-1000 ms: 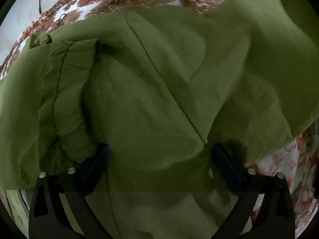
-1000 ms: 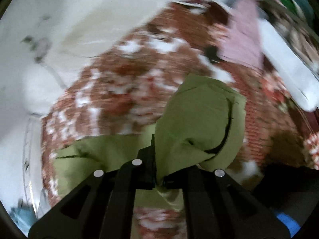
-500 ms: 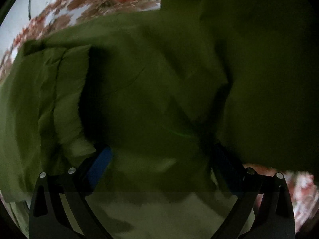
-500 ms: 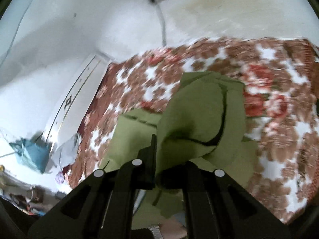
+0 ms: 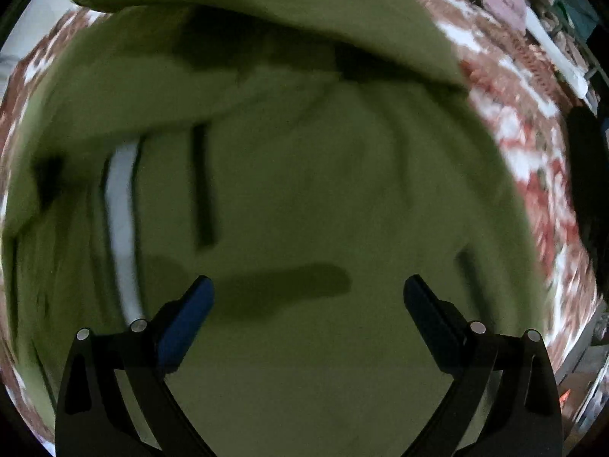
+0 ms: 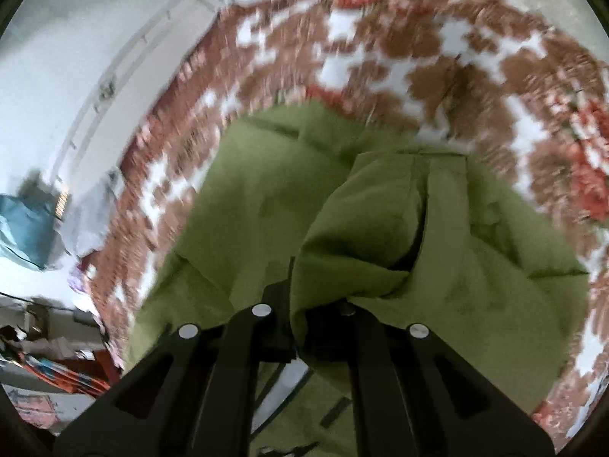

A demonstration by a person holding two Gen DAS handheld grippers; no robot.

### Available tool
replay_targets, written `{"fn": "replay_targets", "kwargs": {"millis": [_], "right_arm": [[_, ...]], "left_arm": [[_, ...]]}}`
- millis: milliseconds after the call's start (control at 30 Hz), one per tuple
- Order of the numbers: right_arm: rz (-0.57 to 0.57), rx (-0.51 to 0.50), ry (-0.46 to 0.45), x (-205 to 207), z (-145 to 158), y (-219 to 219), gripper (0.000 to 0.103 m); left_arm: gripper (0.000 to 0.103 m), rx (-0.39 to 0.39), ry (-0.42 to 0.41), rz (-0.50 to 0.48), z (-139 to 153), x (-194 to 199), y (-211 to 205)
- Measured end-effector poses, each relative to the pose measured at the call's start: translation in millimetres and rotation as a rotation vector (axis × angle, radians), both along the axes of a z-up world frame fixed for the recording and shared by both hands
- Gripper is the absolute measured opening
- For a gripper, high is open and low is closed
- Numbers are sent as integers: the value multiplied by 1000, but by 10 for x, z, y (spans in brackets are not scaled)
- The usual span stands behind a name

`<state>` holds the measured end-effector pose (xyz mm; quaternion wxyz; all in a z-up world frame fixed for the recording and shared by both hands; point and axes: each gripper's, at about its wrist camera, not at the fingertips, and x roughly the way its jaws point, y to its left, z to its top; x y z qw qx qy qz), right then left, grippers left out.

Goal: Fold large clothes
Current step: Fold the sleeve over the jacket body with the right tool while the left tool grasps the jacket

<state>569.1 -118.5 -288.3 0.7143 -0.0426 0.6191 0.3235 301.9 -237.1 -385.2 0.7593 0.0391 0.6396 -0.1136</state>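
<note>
Now that the left hand-held gripper (image 5: 308,297) has lifted released off the olive-green garment (image 5: 323,198), the right hand-held gripper (image 6: 304,304), still clenching a fold ahead of it, can probably lay that over.

Left gripper (image 5: 308,297) has its jaws spread wide, nothing between them, just sitting over the olive green garment (image 5: 323,198), which fills nearly the whole view. A fold of that same cloth hangs across the top. Floral bedspread (image 5: 533,144) peeks out on the right, all pretty blurry.
</note>
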Motion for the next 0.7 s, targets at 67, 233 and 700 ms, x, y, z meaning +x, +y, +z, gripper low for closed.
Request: {"fn": "replay_targets", "kwargs": {"millis": [67,233,700], "right_arm": [[37,-39,10,-106,-286,219,5],[72,-104,62,-303,-756,493,39],[-283,-137,-95,-148,150,-1422,91]], "left_arm": [[98,-6,21,19,-24,-56,235],[98,32,13,134,26,-162,1042],[98,-12,-204,239,741,994,2123]]}}
